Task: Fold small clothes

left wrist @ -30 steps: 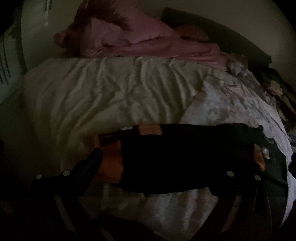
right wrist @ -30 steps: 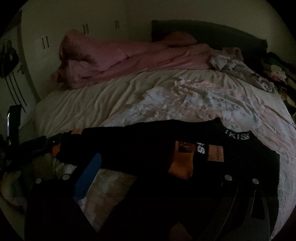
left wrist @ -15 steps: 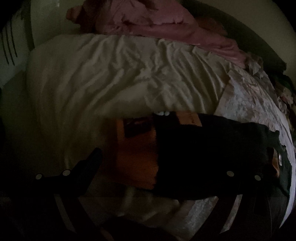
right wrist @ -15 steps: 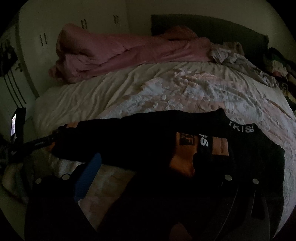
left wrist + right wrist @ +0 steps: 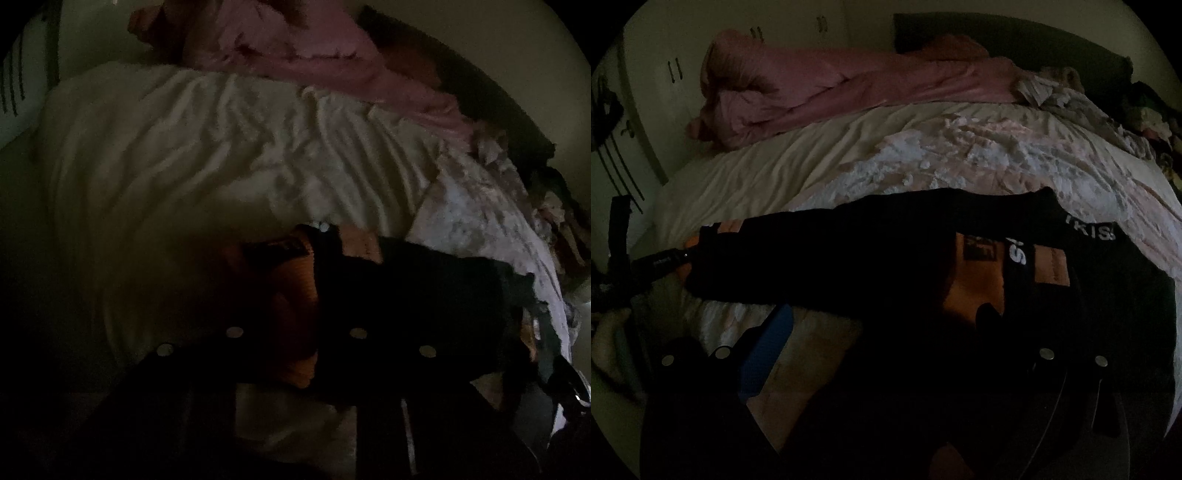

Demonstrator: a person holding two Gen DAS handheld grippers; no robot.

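Underwear (image 5: 886,254), black with orange panels and a lettered waistband (image 5: 1097,232), lies stretched across the near edge of the bed (image 5: 820,166), its far hem against the floral quilt (image 5: 979,155). It looks light, soft and limp, so it should sag and crease wherever it is unsupported; the thicker band and the side seams seem the surest places to pinch, where a small bite will not slip.

At the cloth's left end the left gripper (image 5: 295,306) is closing, and the orange panel (image 5: 295,273) sits between its fingers. The right gripper (image 5: 882,325) hangs spread wide over the near right part of the garment, its blue pad (image 5: 764,354) clear of the fabric and nothing in its grasp.

A pink duvet (image 5: 820,85) is heaped at the far side, before a dark headboard (image 5: 1015,44).
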